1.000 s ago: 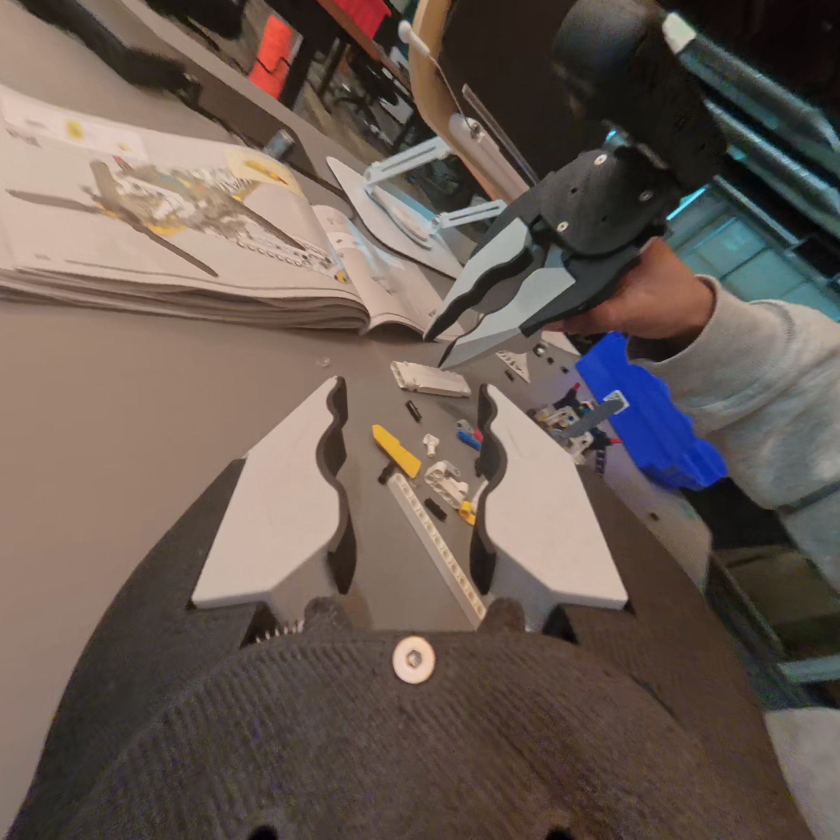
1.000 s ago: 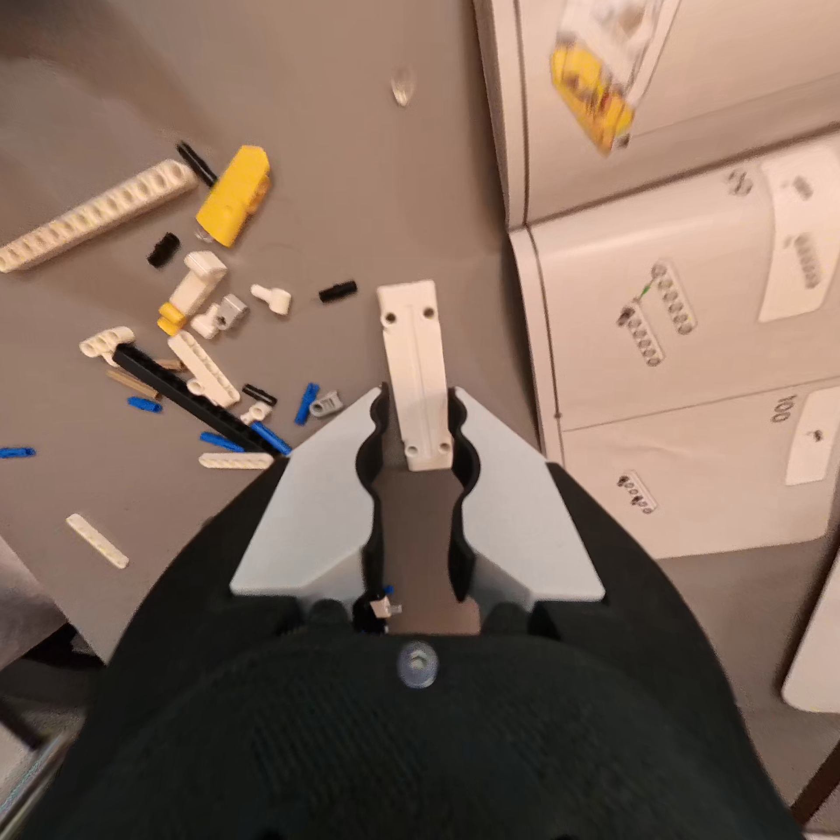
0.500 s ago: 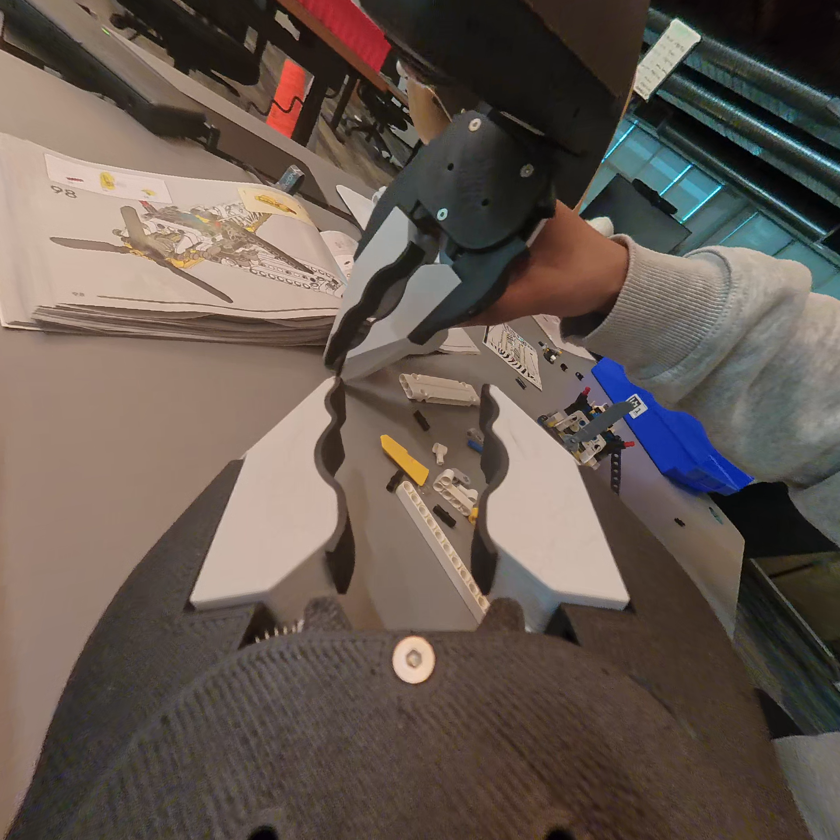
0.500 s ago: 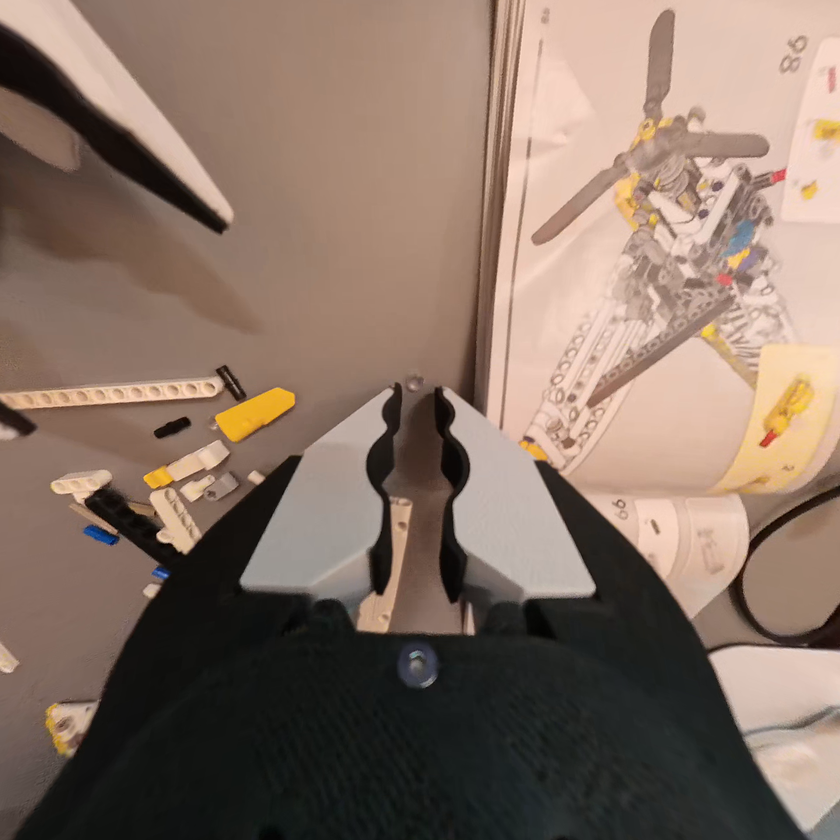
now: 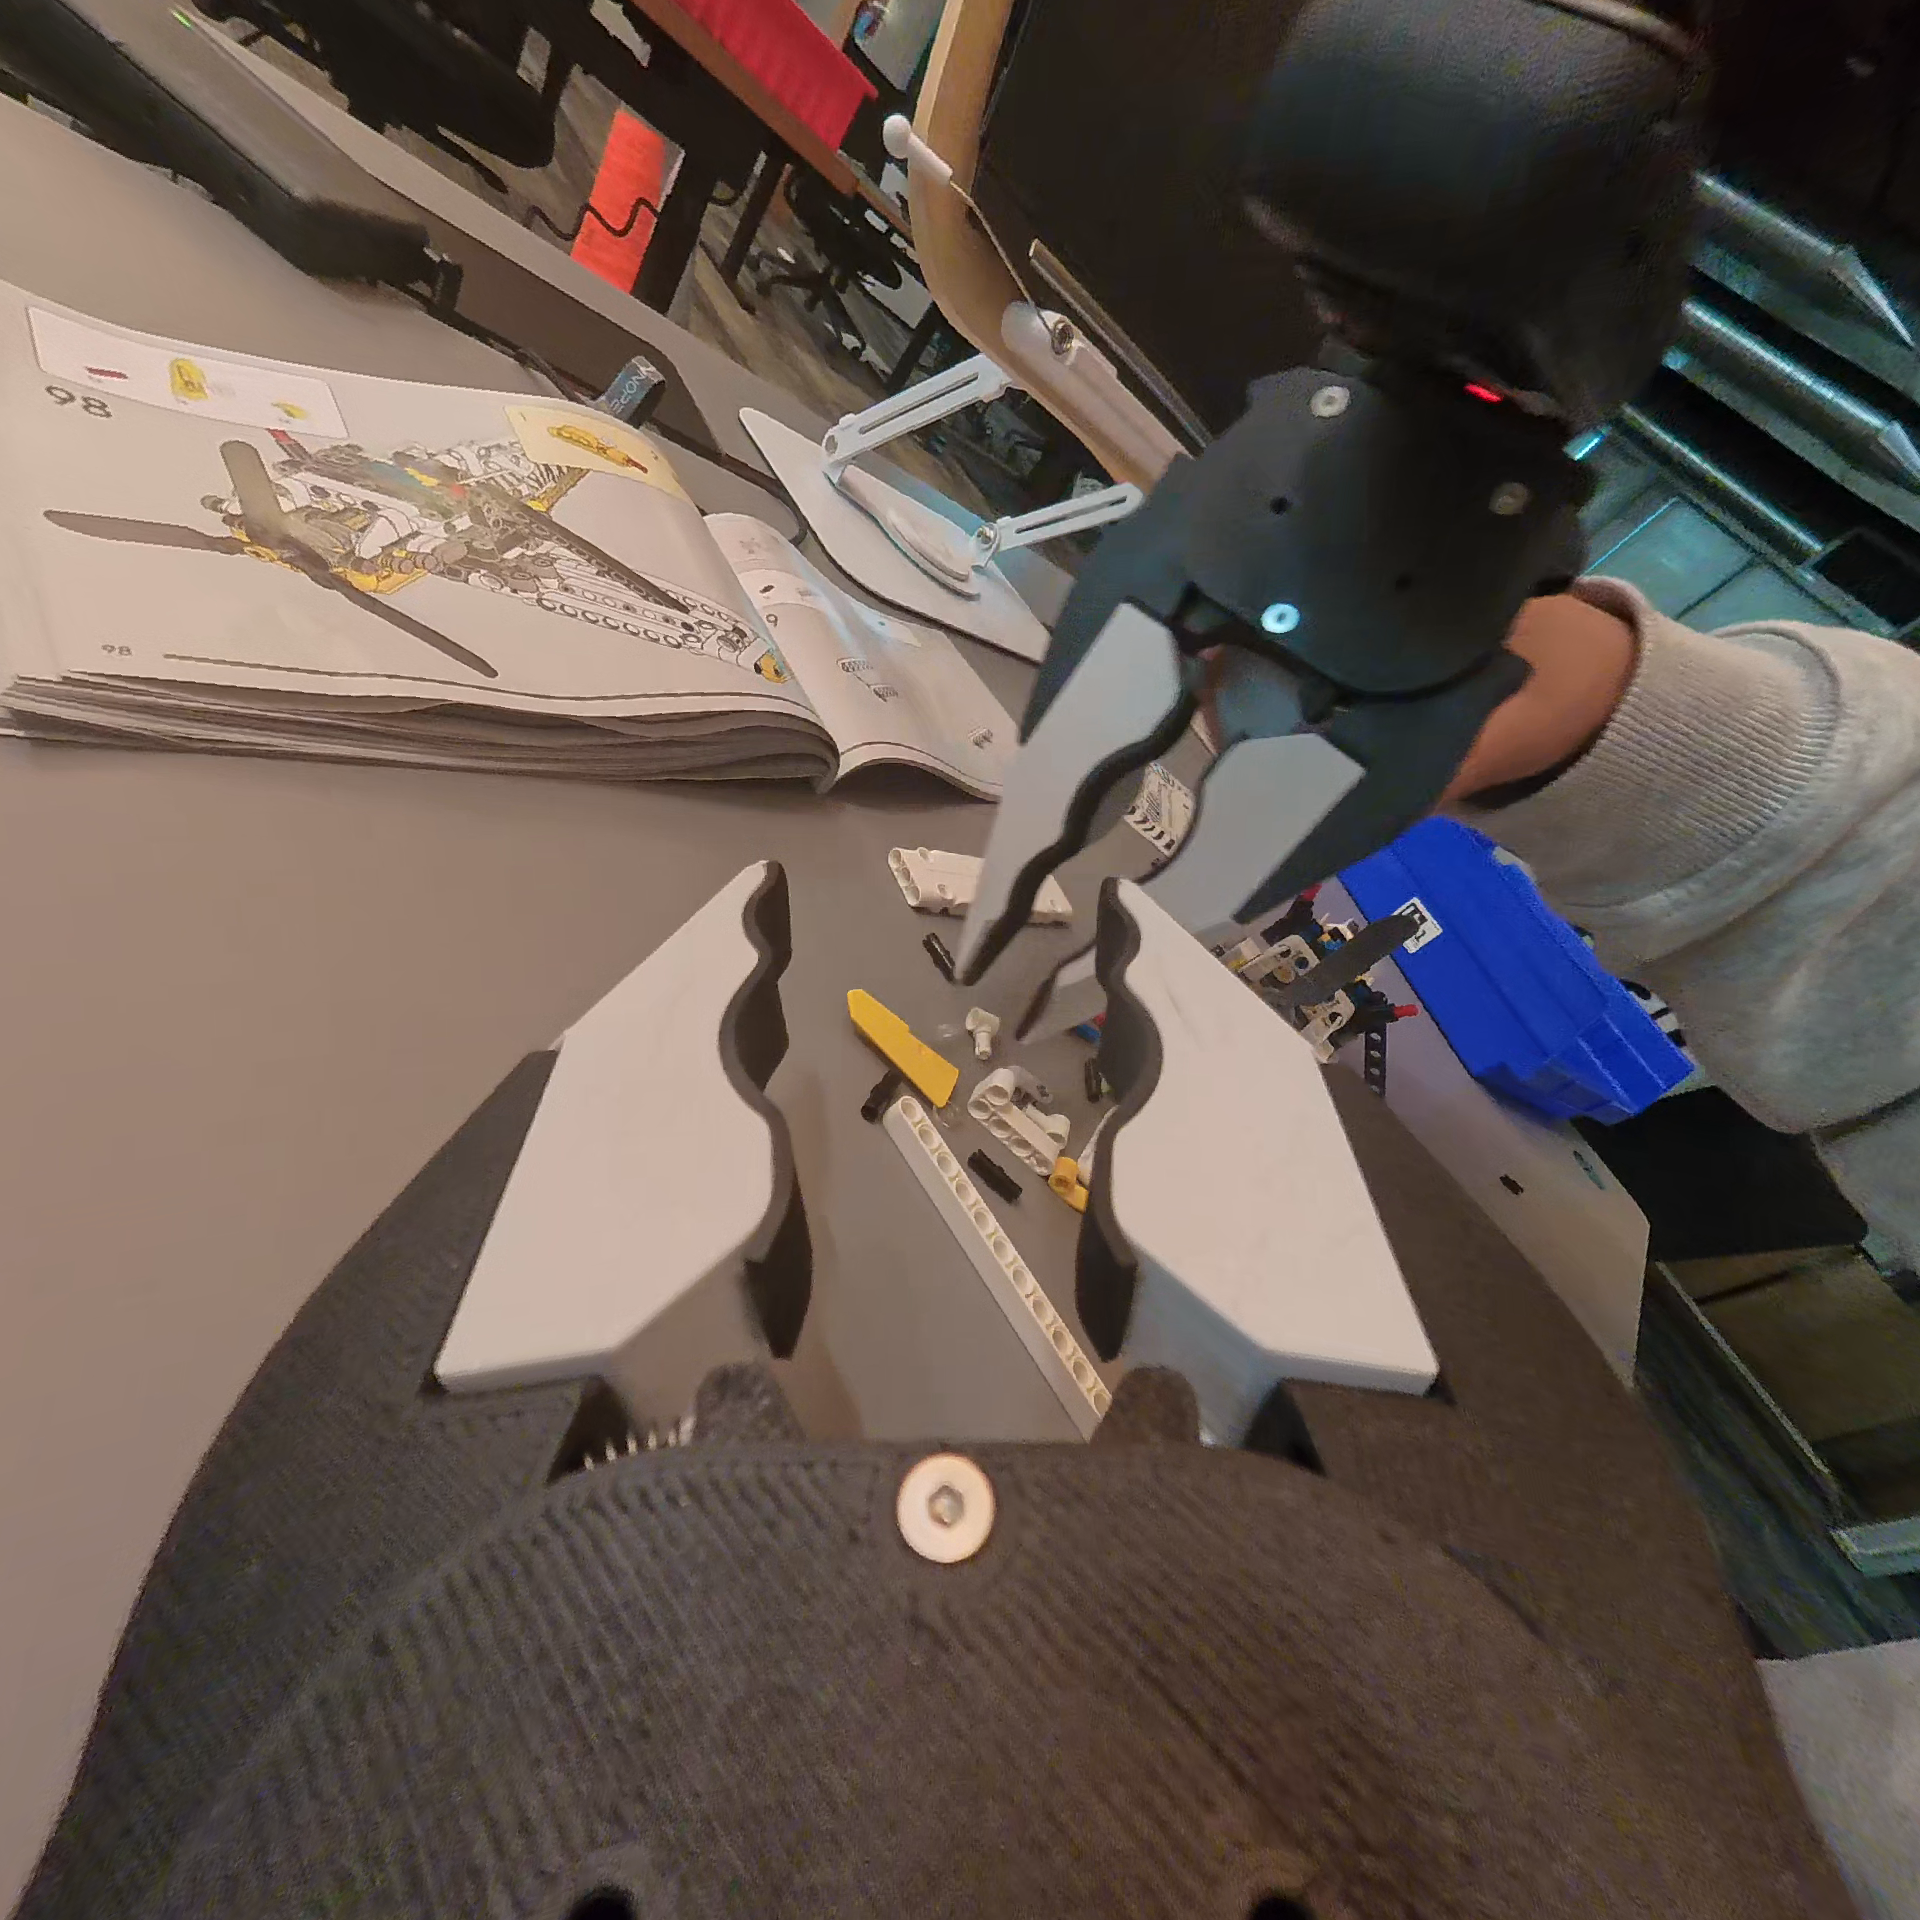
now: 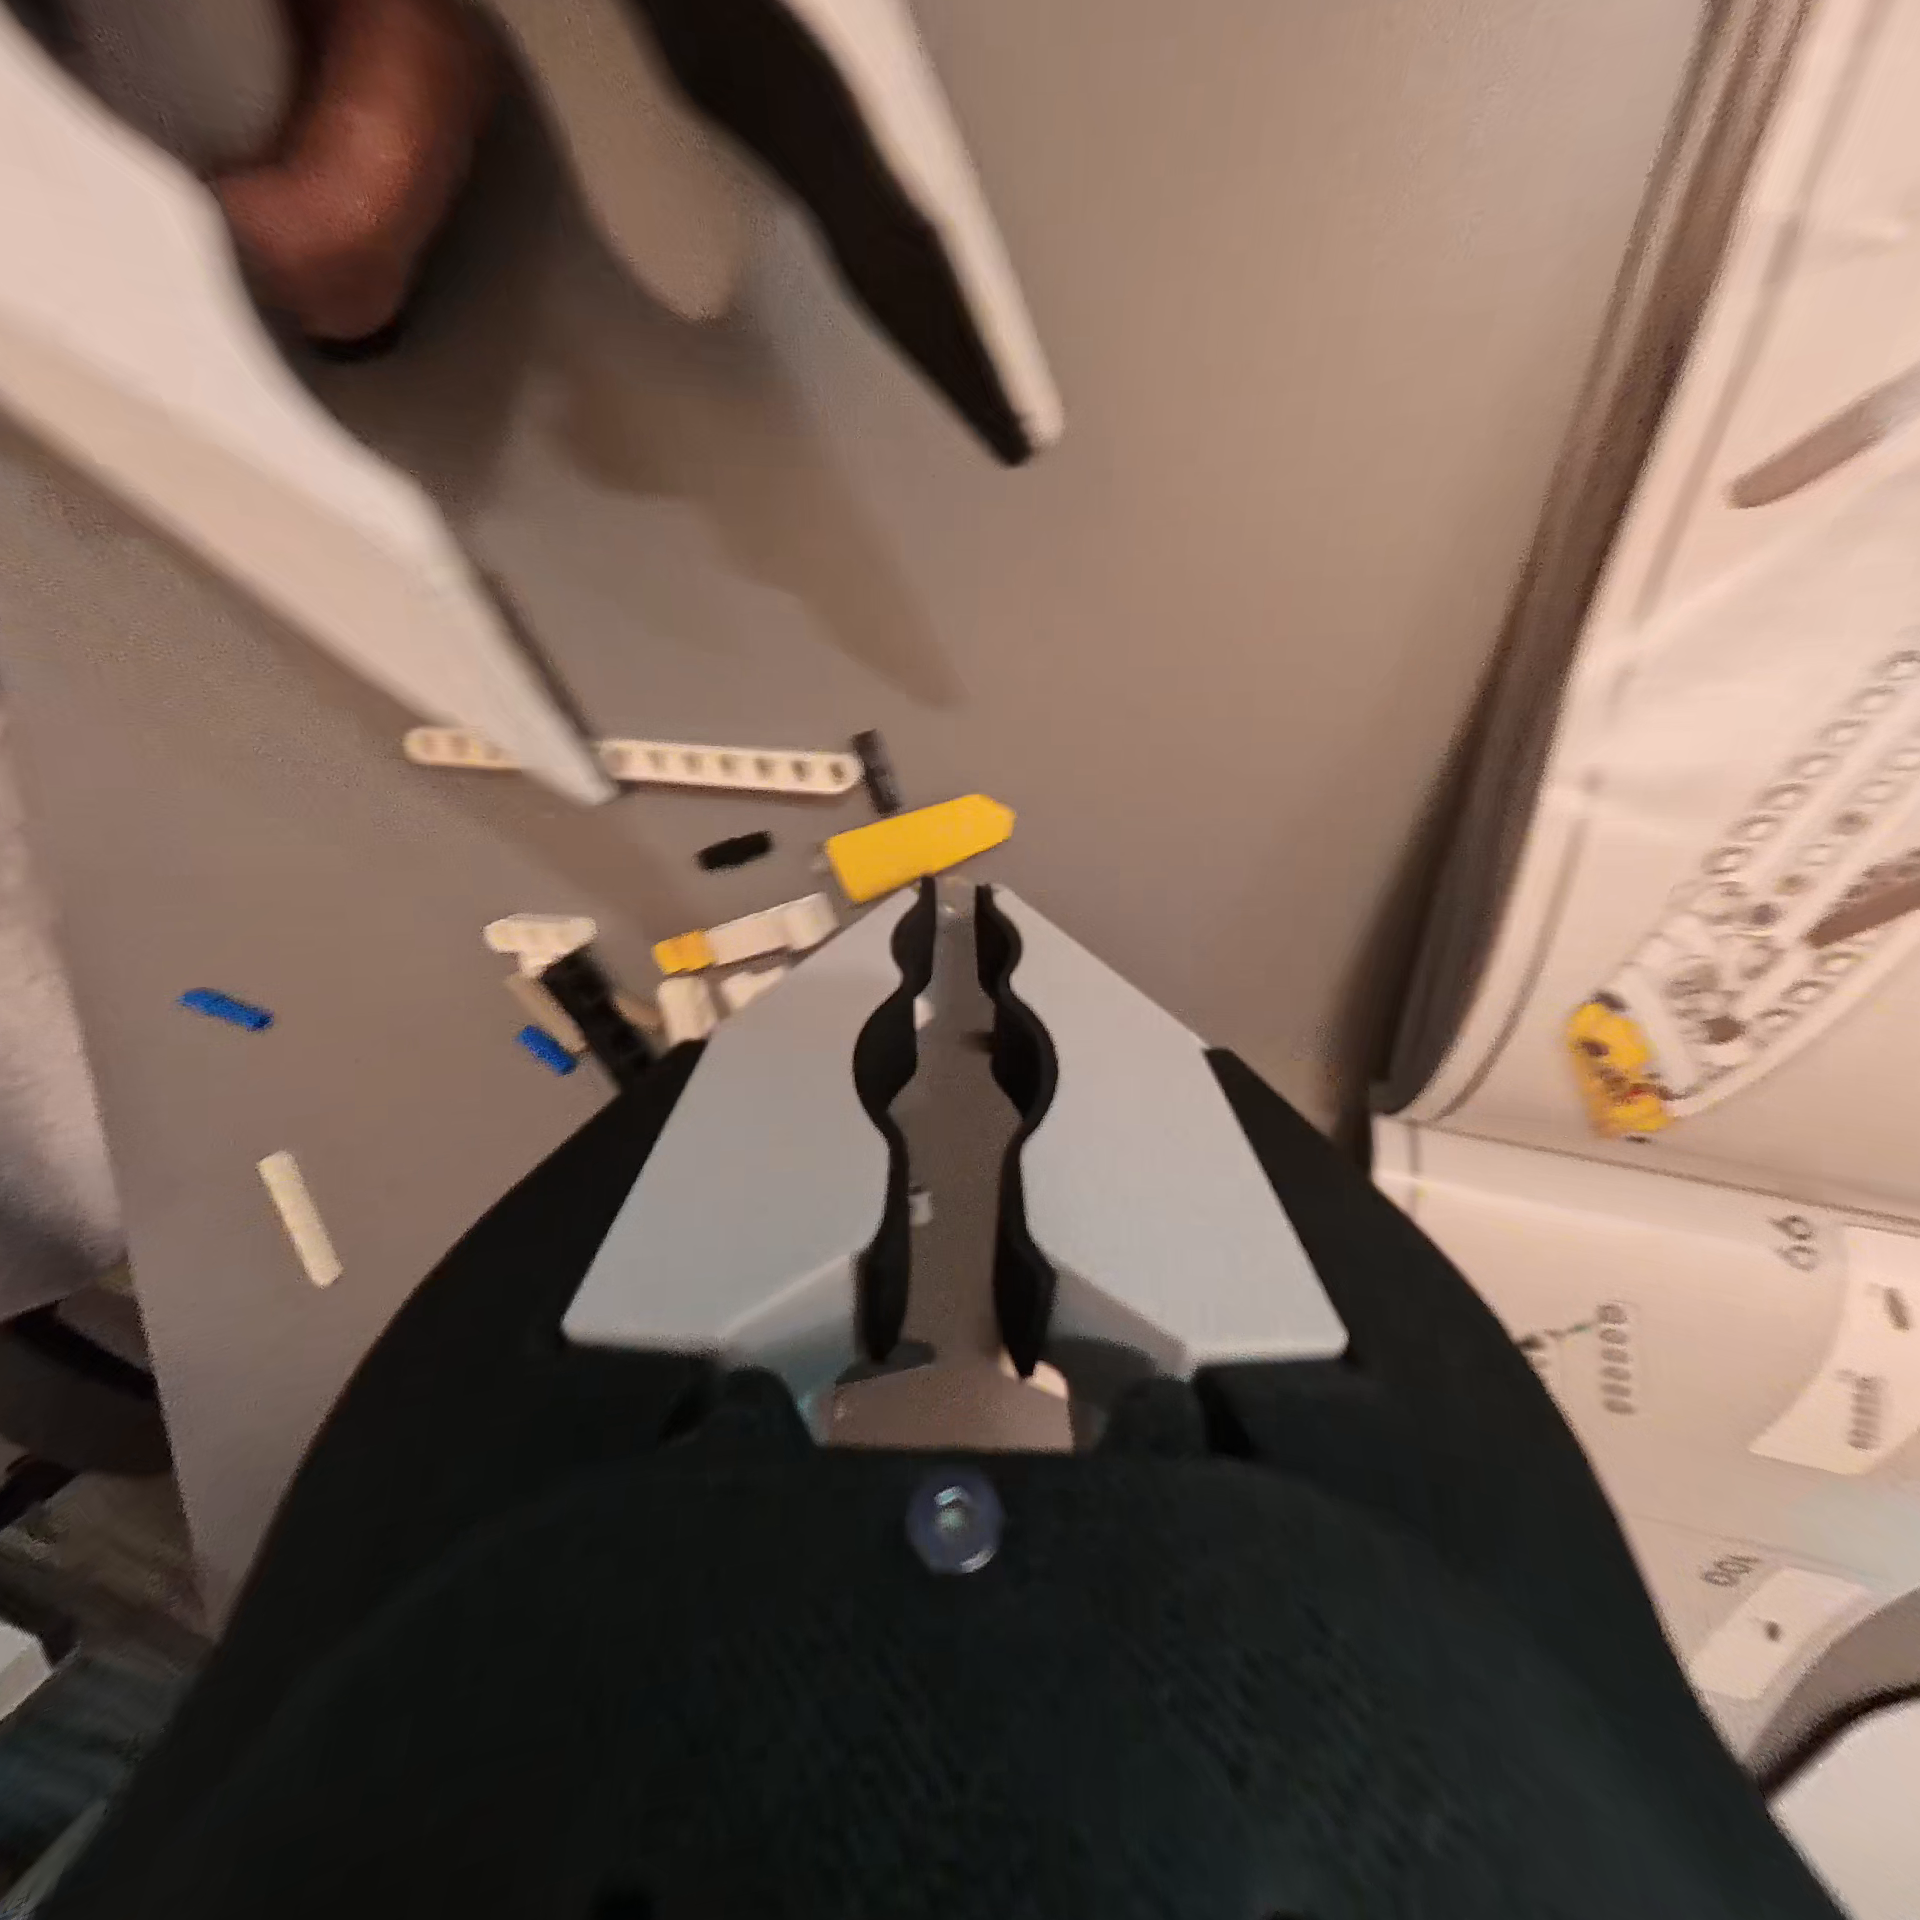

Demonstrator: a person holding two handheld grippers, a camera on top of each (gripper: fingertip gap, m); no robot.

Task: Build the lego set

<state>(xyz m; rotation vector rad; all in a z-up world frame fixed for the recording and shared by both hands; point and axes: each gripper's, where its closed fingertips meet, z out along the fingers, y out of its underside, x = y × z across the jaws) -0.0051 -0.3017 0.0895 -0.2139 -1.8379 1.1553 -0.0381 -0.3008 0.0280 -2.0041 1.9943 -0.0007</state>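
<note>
Yellow piece [image 6: 920, 844] lies loose on the table just past the right gripper [image 6: 954, 894], whose nearly closed, empty tips could knock it aside; left gripper [image 5: 940, 1039] hangs wide open, empty.

Matt grey table [image 5: 260, 987], glossy plastic yellow piece [image 5: 902, 1047], paper booklet [image 5: 364, 582]

Right tool [image 6: 951, 894] narrowly parted, tips beside yellow piece [image 6: 920, 844].
</note>
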